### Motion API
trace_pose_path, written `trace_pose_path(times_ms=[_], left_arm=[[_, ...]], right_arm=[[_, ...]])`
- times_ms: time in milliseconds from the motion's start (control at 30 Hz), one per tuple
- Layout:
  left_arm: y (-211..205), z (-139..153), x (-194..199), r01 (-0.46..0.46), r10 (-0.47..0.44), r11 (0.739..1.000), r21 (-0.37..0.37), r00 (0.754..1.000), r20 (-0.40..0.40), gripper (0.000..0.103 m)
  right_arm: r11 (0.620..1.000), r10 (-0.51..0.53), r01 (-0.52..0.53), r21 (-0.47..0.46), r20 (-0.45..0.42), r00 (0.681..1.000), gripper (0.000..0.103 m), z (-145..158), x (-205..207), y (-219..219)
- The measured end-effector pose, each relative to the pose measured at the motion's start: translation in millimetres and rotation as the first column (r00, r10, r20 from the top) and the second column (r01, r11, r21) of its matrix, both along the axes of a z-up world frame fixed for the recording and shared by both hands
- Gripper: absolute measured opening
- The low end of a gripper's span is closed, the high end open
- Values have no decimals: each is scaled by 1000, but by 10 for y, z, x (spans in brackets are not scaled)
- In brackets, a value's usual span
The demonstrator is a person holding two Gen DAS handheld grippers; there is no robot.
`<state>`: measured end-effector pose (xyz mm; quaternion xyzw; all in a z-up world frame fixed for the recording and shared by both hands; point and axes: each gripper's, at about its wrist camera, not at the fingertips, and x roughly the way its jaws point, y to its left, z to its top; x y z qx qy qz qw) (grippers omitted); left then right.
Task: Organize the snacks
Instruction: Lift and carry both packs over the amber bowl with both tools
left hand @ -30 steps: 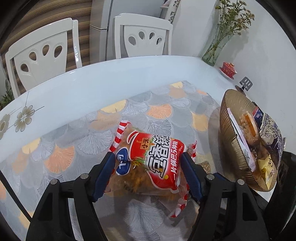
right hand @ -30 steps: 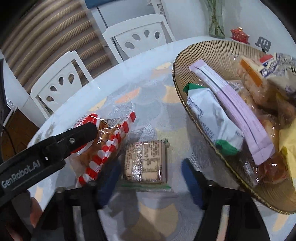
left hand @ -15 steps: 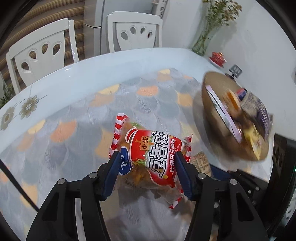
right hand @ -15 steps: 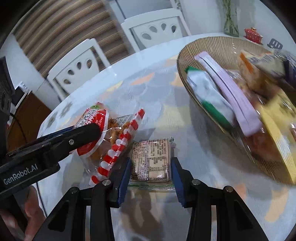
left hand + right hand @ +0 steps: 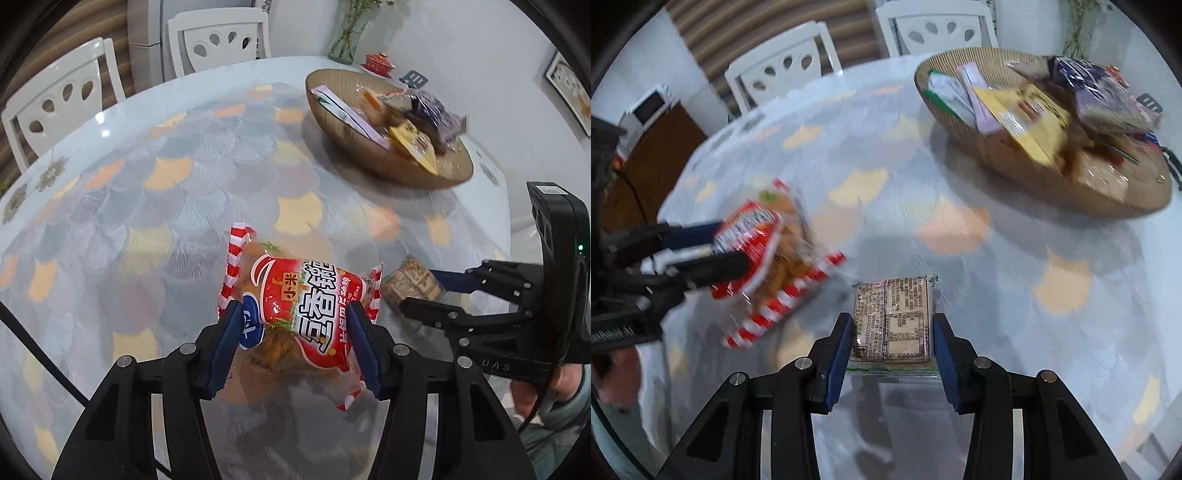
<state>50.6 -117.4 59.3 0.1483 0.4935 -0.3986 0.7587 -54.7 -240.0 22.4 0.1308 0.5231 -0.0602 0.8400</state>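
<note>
Fig.: both packs gripped, lifted clear of the counter [image 5: 155,155]. Red bag [image 5: 306,306] sits crosswise in the L tool [image 5: 295,345], pads closed on its soft middle; striped ends hang free. Flat pack [image 5: 891,319] is pinched edge-to-edge by the R tool [image 5: 891,356], closed on it, label side up. Bowl [image 5: 369,155] stands well apart toward the far right, already heaped w/ snacks.

Risks (judged): crinkly film may slide through the L pads if swung fast; hard squeeze could crush the contents. Flat pack, held only by thin edges, may twist or drop. Heaped bowl leaves little room, so a new pack could slip off the rim or knock others out. Tools near each other; may collide en route.
</note>
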Motion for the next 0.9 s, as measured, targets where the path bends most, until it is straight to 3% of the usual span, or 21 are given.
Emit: trace_pose_path(times_ms=[33,100,133,367,433,567,700,867,900], left_arm=[[1,1,-44,-1,0,1000,9,1000,10,57],[-33,-19,-98,-11,10,999,52,1000,27,72],[-48,-41,-103,-20,18,997,76,999,33,74],[-135,-79,-118,-48,42,994,103,998,57,74],[-154,-89,-121,-52,46,993,104,997,61,74],[-199,-102,-159,-64,55,991,113,995,86,77],[-225,-148,-157,-81,71,990,119,994,84,84],[-256,-141,-195,-81,67,989,123,992,110,81],[-254,-135,-206,-79,65,990,121,991,117,77]], right_arm=[[1000,3,-3,-7,-3,1000,42,-22,-43,-5],[1000,4,-4,-6,-15,1000,42,-77,-64,-37],[1000,2,-2,1,-14,1000,42,-95,-87,-47],[1000,-7,8,29,-24,1000,45,-102,-168,-85],[999,-13,14,52,-23,1000,52,-106,-205,-107],[997,-28,29,66,-9,1000,52,-96,-320,-160],[999,-17,18,32,-11,1000,53,-102,-305,-107],[999,0,0,-32,9,1000,53,-117,-279,-8],[999,5,-4,-52,11,1000,48,-119,-282,17]])
